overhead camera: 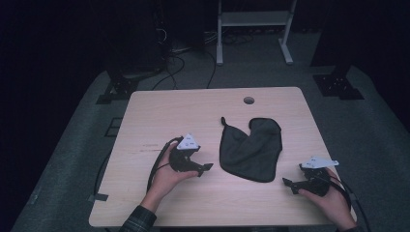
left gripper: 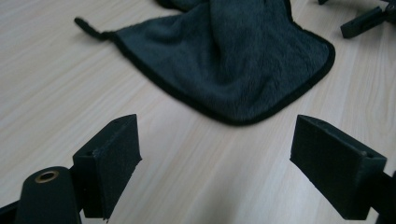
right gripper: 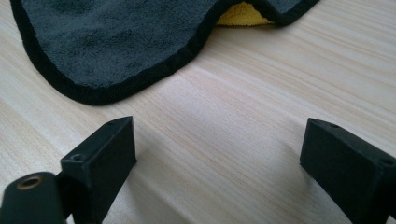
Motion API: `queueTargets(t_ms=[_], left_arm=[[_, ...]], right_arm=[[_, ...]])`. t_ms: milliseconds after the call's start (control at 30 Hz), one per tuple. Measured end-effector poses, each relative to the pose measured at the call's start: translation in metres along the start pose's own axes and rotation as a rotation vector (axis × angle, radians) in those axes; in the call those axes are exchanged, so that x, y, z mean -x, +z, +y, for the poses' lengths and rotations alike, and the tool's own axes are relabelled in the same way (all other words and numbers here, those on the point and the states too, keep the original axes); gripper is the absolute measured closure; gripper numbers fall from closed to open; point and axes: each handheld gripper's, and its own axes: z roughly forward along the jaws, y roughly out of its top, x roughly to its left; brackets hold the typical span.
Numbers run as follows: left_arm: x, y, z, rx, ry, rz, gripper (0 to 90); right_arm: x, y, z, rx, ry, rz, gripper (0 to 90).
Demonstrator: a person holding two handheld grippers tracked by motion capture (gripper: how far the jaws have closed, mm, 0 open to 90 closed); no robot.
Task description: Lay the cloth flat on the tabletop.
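Both grippers, left gripper (overhead camera: 207, 169) and right gripper (overhead camera: 288, 184), flank the dark cloth (overhead camera: 251, 148), jaws apart, empty. Pale wooden table (overhead camera: 159, 111), dark room around it

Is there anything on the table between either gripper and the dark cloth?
Nothing visible. The dark cloth lies crumpled mid-table, with bare wood between it and the left gripper and again between it and the right gripper. Both grippers are open and hold nothing.

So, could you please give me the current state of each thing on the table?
Dark cloth: loosely folded over, rumpled, flat on the table, yellow underside peeking out, untouched.
Left tool: open, nothing between the jaws, short of the cloth.
Right tool: open, nothing between the jaws, beside the cloth.
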Motion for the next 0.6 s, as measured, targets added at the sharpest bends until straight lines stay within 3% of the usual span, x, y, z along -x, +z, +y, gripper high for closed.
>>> queueTargets(t_ms=[400, 600], left_arm=[[0.002, 0.051, 0.036, 0.002, 0.041, -0.062, 14.8], [0.003, 0.078, 0.049, 0.014, 0.050, -0.079, 19.4]], right_arm=[[0.000, 0.000, 0.000, 0.000, 0.000, 0.000, 9.3], [0.000, 0.000, 0.000, 0.000, 0.000, 0.000, 9.2]])
